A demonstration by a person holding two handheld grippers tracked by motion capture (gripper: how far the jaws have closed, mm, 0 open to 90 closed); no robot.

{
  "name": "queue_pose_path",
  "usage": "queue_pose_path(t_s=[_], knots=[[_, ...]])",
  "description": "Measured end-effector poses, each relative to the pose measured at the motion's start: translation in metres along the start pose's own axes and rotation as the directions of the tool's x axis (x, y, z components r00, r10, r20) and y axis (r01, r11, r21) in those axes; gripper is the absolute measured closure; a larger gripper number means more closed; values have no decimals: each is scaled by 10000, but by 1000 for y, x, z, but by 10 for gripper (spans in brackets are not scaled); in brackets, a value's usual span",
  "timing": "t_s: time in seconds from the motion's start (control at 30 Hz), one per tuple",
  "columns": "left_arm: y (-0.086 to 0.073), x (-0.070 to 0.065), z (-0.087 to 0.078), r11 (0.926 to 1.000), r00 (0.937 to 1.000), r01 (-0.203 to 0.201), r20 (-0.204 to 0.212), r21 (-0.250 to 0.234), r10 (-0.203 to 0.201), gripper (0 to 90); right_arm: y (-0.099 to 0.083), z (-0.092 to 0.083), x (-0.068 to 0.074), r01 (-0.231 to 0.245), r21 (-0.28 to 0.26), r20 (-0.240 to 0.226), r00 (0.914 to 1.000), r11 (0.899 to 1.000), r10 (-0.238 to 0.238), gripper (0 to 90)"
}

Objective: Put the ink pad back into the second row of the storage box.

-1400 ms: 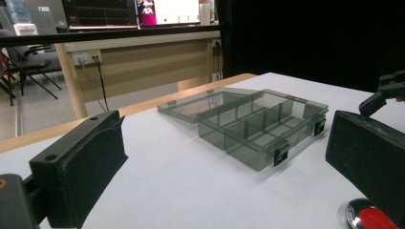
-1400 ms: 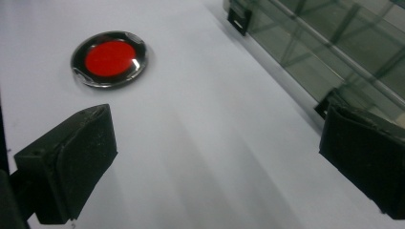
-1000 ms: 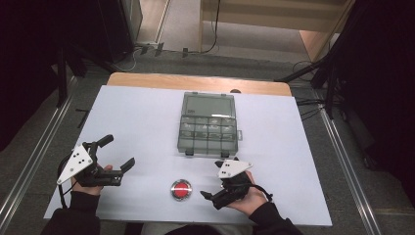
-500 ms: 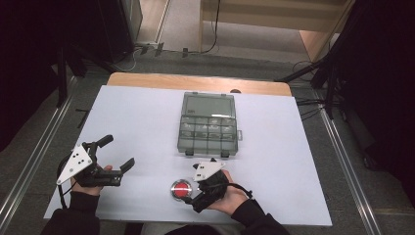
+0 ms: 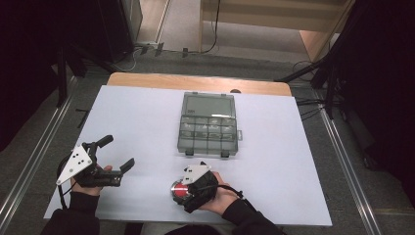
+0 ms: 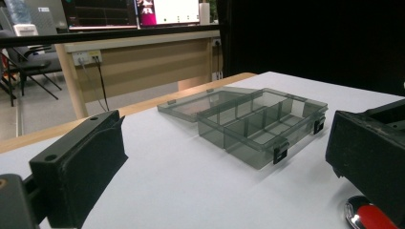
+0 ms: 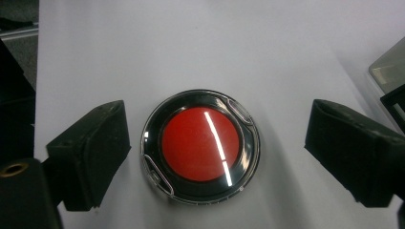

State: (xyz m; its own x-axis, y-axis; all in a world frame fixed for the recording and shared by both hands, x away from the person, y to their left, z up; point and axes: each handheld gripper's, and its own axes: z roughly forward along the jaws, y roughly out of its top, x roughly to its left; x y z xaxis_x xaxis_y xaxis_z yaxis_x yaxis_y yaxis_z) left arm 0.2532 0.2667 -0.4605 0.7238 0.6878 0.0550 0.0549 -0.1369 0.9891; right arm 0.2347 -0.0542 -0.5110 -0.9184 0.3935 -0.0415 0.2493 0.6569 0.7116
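While the right tongs (image 7: pixel 215 148) hang over the near edge of the white worktop (image 5: pixel 293 147), a round red push button (image 7: pixel 200 145) with a chrome rim lies flat directly below them, between the two black jaws. Those jaws have just been closing, yet in the right gripper view a gap of bare worktop shows on each side of the button, so neither pad touches it. From the high view the right tongs (image 5: pixel 188 188) cover part of the red button (image 5: pixel 178 190), with the person's right hand wrapped around the body behind them.

Beyond the right tongs, toward the far side of the worktop, sits a smoky clear compartment box (image 5: pixel 208 128) with its lid folded open and flat behind it.

Well apart on the other side, the left tongs (image 5: pixel 120 154) rest low over the worktop with jaws spread wide and nothing between them; they look toward the compartment box (image 6: pixel 262 121).
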Motion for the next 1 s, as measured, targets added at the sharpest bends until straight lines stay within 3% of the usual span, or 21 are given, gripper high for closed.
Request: queue_pose_path(t_s=[0.27,0.37,0.43,0.6,1.0], knots=[[0,0,0,10000,10000,-8,3,17,8,0,0,4,-1,-32,2,-312,9995,10000,32,146],[0,0,0,10000,10000,-4,6,12,4,0,-1,7,1,4,252,-370,9993,9997,5,161],[0,0,0,10000,10000,-9,47,-29,9,0,-1,7,2,18,341,-501,9987,9994,-1,305],[0,0,-1,10000,10000,-8,63,-42,9,0,-1,6,4,206,385,-348,9992,9990,-193,309],[0,0,-1,10000,10000,-13,80,-56,13,0,1,1,1,90,133,-322,9994,9999,-86,310]])
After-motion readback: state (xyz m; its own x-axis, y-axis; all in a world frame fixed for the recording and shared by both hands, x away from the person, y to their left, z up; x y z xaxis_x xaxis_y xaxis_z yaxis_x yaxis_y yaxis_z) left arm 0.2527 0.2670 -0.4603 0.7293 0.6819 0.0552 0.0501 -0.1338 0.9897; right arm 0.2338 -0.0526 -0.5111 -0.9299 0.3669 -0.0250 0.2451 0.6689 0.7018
